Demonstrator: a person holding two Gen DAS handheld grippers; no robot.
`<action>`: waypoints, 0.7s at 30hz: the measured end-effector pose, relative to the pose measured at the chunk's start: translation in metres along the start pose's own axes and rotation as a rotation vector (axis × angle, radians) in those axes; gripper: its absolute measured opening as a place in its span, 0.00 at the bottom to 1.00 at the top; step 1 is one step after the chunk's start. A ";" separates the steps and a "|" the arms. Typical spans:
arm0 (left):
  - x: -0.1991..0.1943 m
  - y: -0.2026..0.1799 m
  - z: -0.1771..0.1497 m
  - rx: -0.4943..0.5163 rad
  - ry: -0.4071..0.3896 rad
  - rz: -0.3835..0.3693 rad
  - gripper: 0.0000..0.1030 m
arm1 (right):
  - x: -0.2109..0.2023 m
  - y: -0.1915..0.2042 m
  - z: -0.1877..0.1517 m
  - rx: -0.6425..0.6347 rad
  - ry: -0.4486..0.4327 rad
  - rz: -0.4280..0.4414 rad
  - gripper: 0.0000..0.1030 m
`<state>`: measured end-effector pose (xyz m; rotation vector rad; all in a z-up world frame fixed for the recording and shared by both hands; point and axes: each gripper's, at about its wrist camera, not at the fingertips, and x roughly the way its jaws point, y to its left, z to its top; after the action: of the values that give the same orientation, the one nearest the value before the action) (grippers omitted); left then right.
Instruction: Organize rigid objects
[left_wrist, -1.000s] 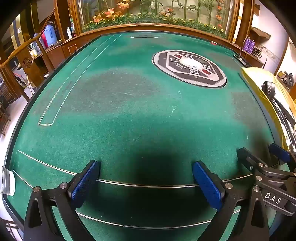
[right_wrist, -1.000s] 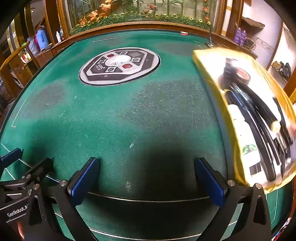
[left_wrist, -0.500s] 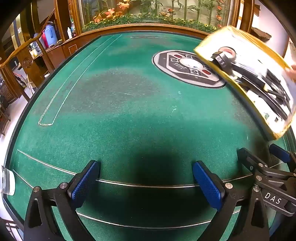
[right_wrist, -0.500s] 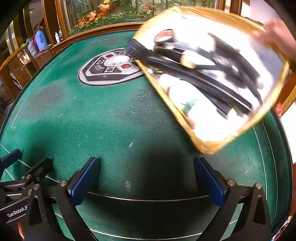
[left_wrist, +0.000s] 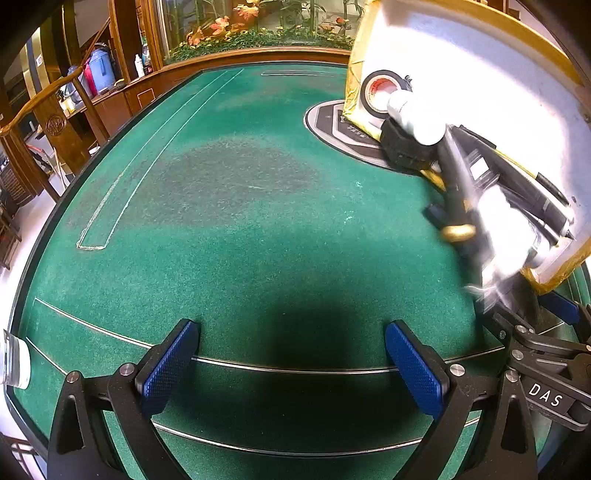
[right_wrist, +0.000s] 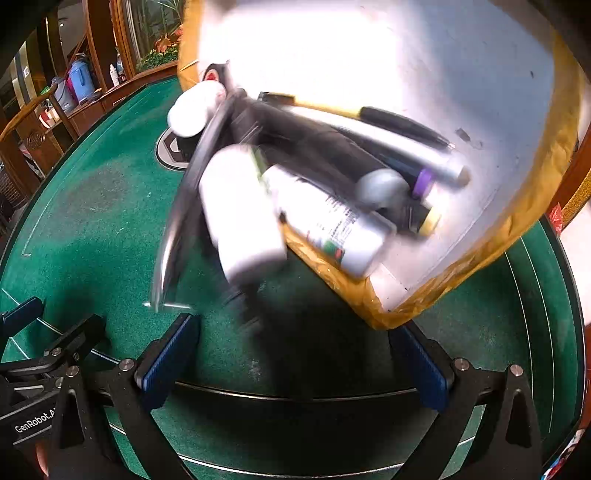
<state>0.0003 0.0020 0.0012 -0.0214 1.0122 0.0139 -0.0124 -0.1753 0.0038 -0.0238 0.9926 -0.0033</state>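
A second ago we saw the yellow-rimmed tray (right_wrist: 491, 258) lying flat at our 3 o'clock edge of the green table (left_wrist: 229, 206); half a second ago it had lifted and swung in toward 1 o'clock. Now we see it tipped steeply over the felt, filling the upper right. Its contents have slid to the low rim and are spilling out: white bottles (right_wrist: 243, 218), a tape roll (left_wrist: 380, 92), dark pens (right_wrist: 402, 125), all blurred in motion.
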 end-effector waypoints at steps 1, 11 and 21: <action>0.000 0.000 0.000 0.000 0.000 0.001 0.99 | 0.000 0.000 0.000 0.000 0.000 0.000 1.00; -0.001 -0.001 -0.001 0.000 -0.001 0.002 0.99 | -0.001 -0.002 -0.001 0.000 0.000 0.000 1.00; 0.000 -0.002 -0.001 -0.001 -0.002 0.001 0.99 | 0.000 -0.002 -0.001 0.001 0.001 0.000 1.00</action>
<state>-0.0011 0.0002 0.0007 -0.0214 1.0102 0.0154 -0.0132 -0.1773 0.0040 -0.0229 0.9932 -0.0035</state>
